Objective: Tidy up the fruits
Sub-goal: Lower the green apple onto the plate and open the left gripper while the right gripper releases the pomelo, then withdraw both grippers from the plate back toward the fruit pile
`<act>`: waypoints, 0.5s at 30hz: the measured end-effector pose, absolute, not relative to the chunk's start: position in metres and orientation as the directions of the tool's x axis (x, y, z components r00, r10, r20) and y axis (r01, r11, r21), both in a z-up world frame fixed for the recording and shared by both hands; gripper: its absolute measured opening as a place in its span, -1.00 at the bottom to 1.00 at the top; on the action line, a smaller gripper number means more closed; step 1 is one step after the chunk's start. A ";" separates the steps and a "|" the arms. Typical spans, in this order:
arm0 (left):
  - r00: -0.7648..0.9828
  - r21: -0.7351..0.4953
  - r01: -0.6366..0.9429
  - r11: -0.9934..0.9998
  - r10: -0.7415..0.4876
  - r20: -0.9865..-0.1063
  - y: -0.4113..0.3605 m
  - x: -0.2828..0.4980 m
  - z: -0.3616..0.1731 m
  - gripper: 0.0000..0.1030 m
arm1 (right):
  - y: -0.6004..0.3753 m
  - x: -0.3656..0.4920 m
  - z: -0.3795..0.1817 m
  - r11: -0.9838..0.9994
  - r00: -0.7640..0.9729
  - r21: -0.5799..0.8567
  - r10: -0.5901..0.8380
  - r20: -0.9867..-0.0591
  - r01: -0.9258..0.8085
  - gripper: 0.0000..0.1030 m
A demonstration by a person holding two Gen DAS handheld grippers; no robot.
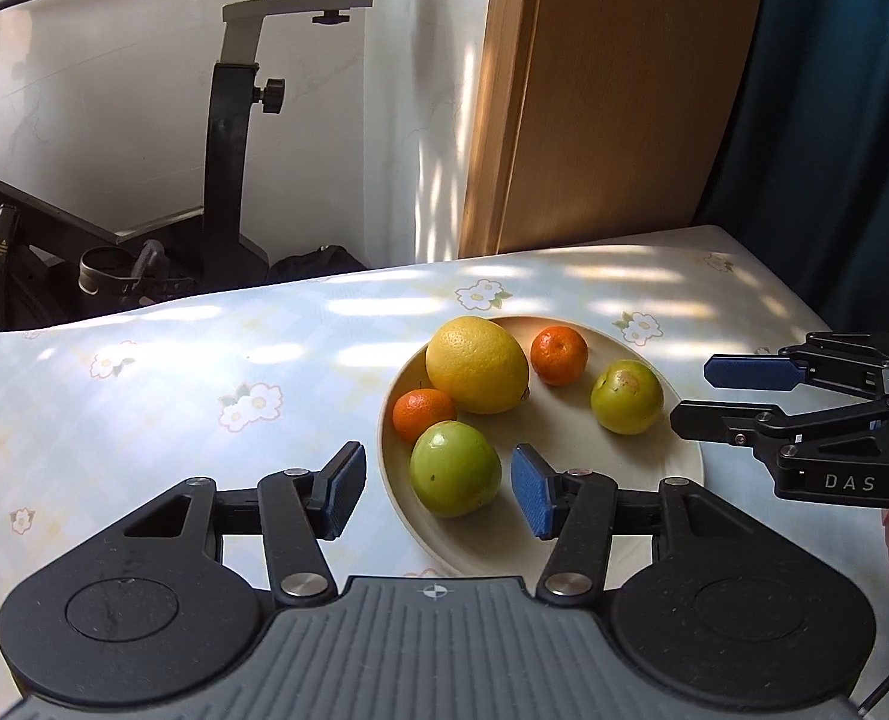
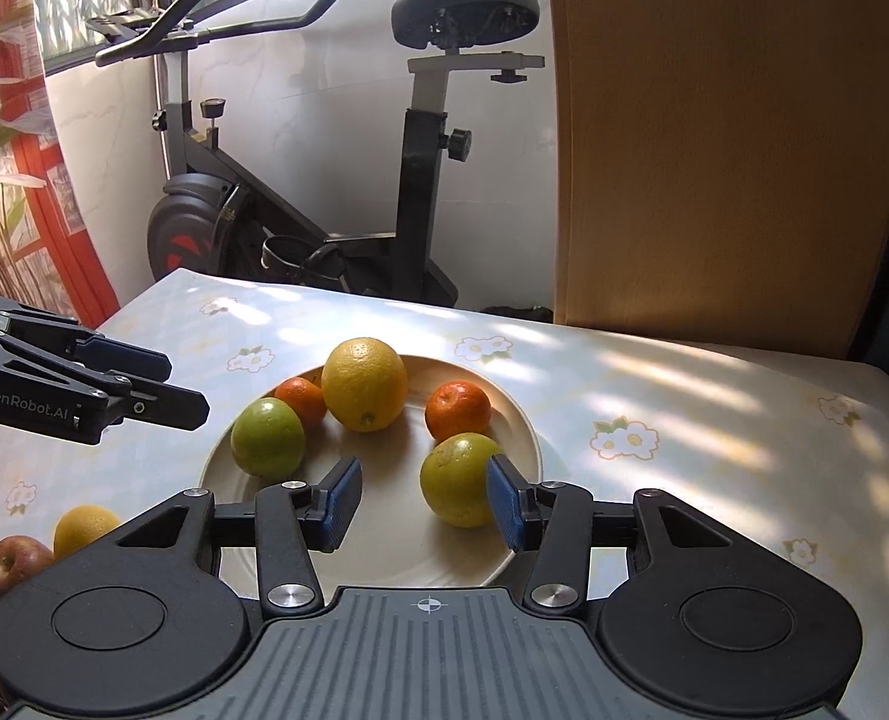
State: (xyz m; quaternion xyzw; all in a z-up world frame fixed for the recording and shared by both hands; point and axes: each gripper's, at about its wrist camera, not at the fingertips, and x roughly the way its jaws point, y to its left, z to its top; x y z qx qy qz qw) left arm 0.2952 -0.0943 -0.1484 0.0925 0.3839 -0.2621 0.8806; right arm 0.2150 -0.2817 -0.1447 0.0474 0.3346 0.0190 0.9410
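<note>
Midway through a fruit-sorting job, both hand-held grippers hang over a cream plate [image 1: 678,468] on a flower-print counter [image 1: 162,372], each with jaws apart and nothing between the pads. The left hand-held gripper [image 1: 438,489] frames the near green fruit [image 1: 453,468] without touching it; the right hand-held gripper [image 2: 423,501] has its right pad just beside the other green fruit [image 2: 453,480], whether touching cannot be told. On the plate also sit a large yellow citrus [image 1: 477,363] and two tangerines [image 1: 558,355]. An apple [image 2: 12,564] and a second yellow fruit [image 2: 84,528] lie off the plate at the counter's left. All are likely firm, round and smooth, apt to roll; the citrus looks heaviest. Each is best pinched across its widest middle, gently for the softer tangerines.
</note>
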 end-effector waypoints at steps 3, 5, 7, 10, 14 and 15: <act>0.587 -0.022 0.523 0.852 -0.379 -0.715 -0.081 0.282 -0.141 0.09 | -0.274 0.200 -0.143 0.993 0.783 0.122 0.074 -0.618 0.002 -0.16; 0.595 -0.018 0.513 0.858 -0.371 -0.713 -0.070 0.276 -0.137 0.09 | -0.270 0.192 -0.142 0.991 0.785 0.131 0.077 -0.615 0.005 -0.16; 0.600 -0.022 0.498 0.867 -0.362 -0.714 -0.061 0.270 -0.135 0.09 | -0.265 0.185 -0.141 0.989 0.786 0.145 0.082 -0.612 0.010 -0.16; 0.607 -0.029 0.471 0.881 -0.348 -0.715 -0.045 0.262 -0.132 0.09 | -0.256 0.176 -0.142 0.988 0.788 0.153 0.082 -0.611 0.016 -0.16; 0.619 -0.020 0.448 0.894 -0.326 -0.715 -0.028 0.256 -0.130 0.09 | -0.246 0.170 -0.143 0.986 0.782 0.164 0.089 -0.618 0.018 -0.16; 0.623 -0.018 0.443 0.896 -0.322 -0.713 -0.025 0.255 -0.128 0.09 | -0.244 0.169 -0.144 0.987 0.780 0.163 0.089 -0.619 0.016 -0.16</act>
